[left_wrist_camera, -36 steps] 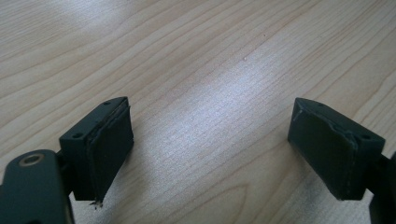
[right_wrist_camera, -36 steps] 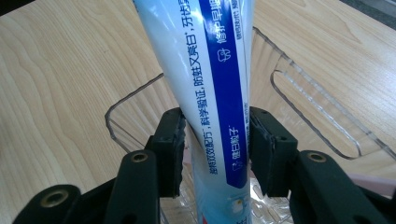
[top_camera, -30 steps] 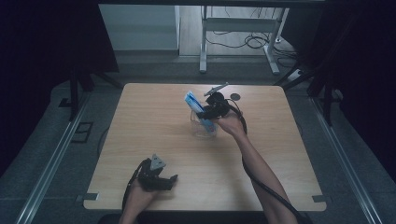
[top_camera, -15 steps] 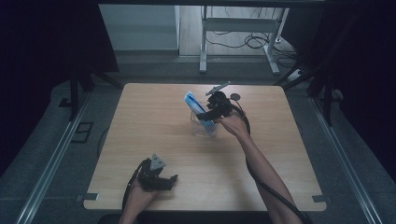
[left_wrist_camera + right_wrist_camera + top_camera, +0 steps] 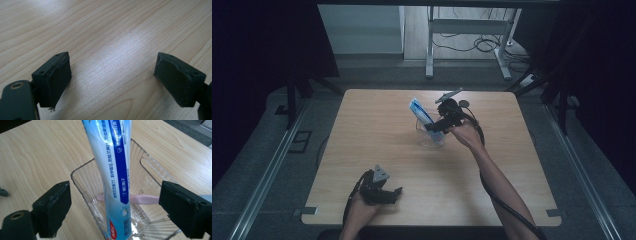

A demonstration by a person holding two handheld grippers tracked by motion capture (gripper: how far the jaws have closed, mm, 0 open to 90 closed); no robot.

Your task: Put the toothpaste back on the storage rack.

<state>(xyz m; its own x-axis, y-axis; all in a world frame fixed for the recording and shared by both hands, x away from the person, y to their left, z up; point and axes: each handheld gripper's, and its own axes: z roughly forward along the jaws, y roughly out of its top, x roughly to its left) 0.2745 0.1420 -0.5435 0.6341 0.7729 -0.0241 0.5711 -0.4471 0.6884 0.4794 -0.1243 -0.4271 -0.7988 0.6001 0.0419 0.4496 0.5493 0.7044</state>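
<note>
A blue and white toothpaste tube (image 5: pixel 113 170) stands tilted in a clear ribbed plastic container (image 5: pixel 82 182), with a pink stick-like item (image 5: pixel 142 199) lying across the container's bottom. My right gripper (image 5: pixel 115 210) is open. Its jaws have just been opening and stand on either side of the tube, clear of it. In the high view the tube (image 5: pixel 421 112) leans left out of the container (image 5: pixel 430 136) at mid-table, with the right gripper (image 5: pixel 435 128) beside it. My left gripper (image 5: pixel 396 194) rests near the front edge, open (image 5: pixel 112 80) over bare wood.
The wooden table (image 5: pixel 362 130) has wide bare areas left and right of the container. Beyond its far edge stand a metal frame (image 5: pixel 429 45) and floor cables. Dark curtains flank both sides.
The right hand has eased slightly back from the tube, which stays leaning in the container. The left hand has kept still.
</note>
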